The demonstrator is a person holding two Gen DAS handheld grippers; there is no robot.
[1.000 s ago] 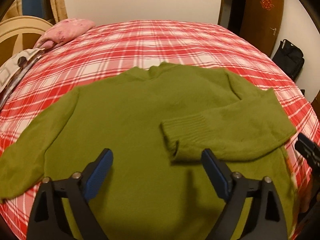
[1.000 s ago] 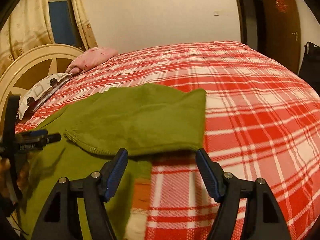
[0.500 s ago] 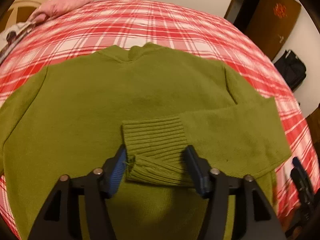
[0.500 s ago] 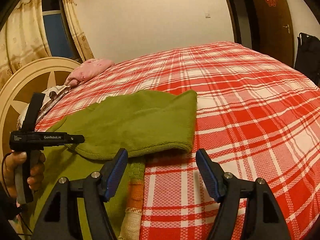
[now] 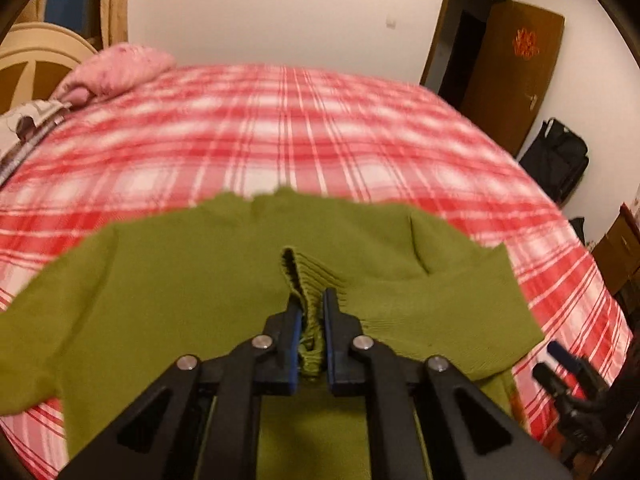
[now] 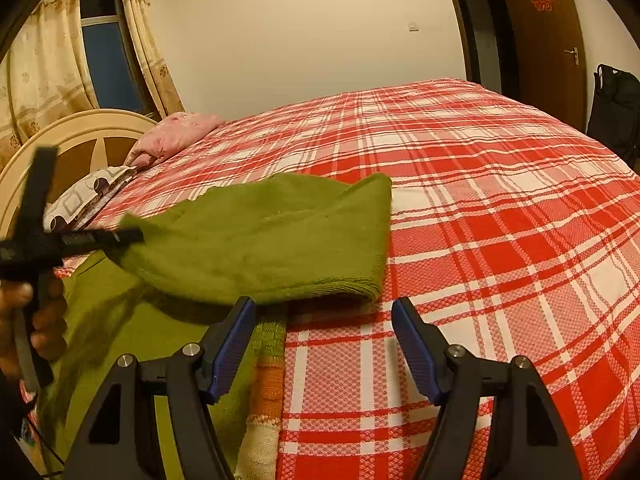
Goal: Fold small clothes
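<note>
A green sweater [image 5: 180,280] lies face up on the red plaid bed [image 5: 280,140], collar towards the far side. My left gripper [image 5: 310,300] is shut on the ribbed cuff [image 5: 308,276] of the sleeve folded across the chest, and the cuff is bunched between the blue pads and raised off the body. In the right wrist view the left gripper [image 6: 120,236], held in a hand [image 6: 44,320], pulls that sleeve [image 6: 260,240] up at the left. My right gripper [image 6: 322,312] stands open just short of the sleeve's fold, with nothing between its fingers.
A pink pillow [image 6: 176,136] and a patterned pillow [image 6: 84,196] lie by the cream headboard [image 6: 80,136]. A striped knit piece [image 6: 268,380] shows at the sweater's near edge. A brown door [image 5: 516,76] and a black bag [image 5: 556,160] stand beyond the bed's right side.
The left gripper moved in over the folded sleeve's cuff, closed on it and lifted it. The right gripper kept still and open.
</note>
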